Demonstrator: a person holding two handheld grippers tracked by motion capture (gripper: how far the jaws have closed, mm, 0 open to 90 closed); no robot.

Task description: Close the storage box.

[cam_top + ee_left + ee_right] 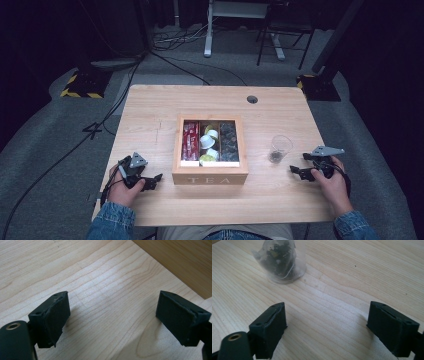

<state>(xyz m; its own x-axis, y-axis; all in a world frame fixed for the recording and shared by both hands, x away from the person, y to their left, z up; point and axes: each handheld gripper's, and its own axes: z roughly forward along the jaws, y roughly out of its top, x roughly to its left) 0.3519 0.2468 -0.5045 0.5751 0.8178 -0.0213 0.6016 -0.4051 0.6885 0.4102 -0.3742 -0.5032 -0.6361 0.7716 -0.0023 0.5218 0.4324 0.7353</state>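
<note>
- Grey carpet and dark stands surround one pale wooden table, which carries everything within both hands' reach.
- Left gripper rests low on the near left of the table, just beside the box's near left corner; its two fingers are spread with nothing but bare wood between them, likely parked while the other hand works.
- One wooden tea box sits mid-table, open-topped so its three compartments can be reached: red packets on the left, pale capsules in the middle, dark pieces on the right.
- One clear plastic cup stands upright right of the box, apart from it, with a dark bagged item in its bottom.
- Right gripper sits near and right of the cup, pointing towards it; its two fingers are spread wide and empty, the cup well ahead of them.
</note>
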